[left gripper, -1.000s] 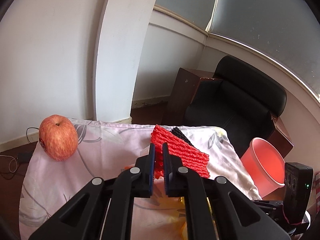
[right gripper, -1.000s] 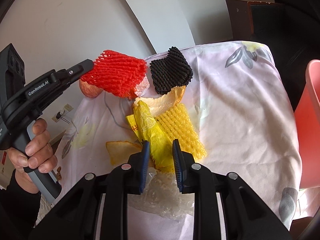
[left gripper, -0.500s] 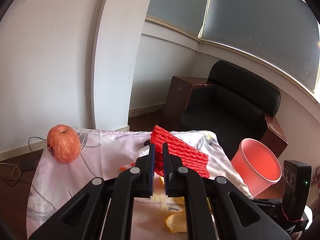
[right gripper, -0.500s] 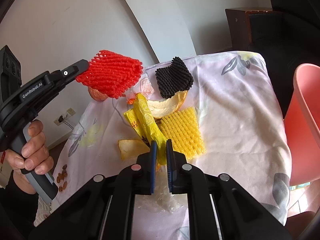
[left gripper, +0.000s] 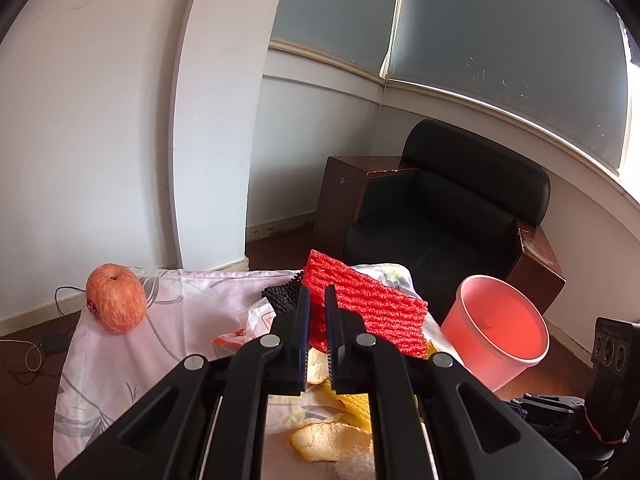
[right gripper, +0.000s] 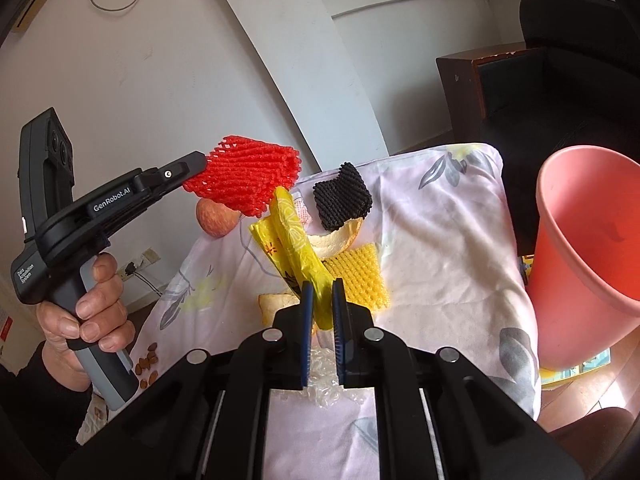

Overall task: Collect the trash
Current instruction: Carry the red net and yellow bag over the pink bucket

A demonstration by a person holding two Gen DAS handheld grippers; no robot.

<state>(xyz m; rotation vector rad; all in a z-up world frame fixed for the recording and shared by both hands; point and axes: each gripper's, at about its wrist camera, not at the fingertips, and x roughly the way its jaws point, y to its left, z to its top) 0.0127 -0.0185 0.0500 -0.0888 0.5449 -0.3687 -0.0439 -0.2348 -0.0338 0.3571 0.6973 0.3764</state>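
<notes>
My left gripper [left gripper: 316, 294] is shut on a red foam fruit net [left gripper: 368, 312] and holds it in the air above the cloth-covered table [left gripper: 180, 300]; the right wrist view shows the same net [right gripper: 248, 180] hanging from that gripper [right gripper: 198, 166]. My right gripper [right gripper: 320, 290] is shut on a yellow plastic bag [right gripper: 294, 240], lifted off the table. On the cloth lie a black foam net [right gripper: 342, 200], a yellow foam net [right gripper: 360, 274] and pieces of fruit peel [left gripper: 326, 438]. A pink bin [right gripper: 588, 252] stands off the table's right side.
A red apple [left gripper: 116, 304] sits at the table's far left corner. Crumpled clear plastic [right gripper: 324, 390] lies under my right gripper, and small brown bits [right gripper: 146, 368] near the left edge. A black armchair [left gripper: 452, 216] and a dark wooden cabinet [left gripper: 340, 196] stand behind the table.
My right gripper closed on the yellow bag and lifted it. My left gripper rose and drew back with the red net. The pink bin now shows larger at the right.
</notes>
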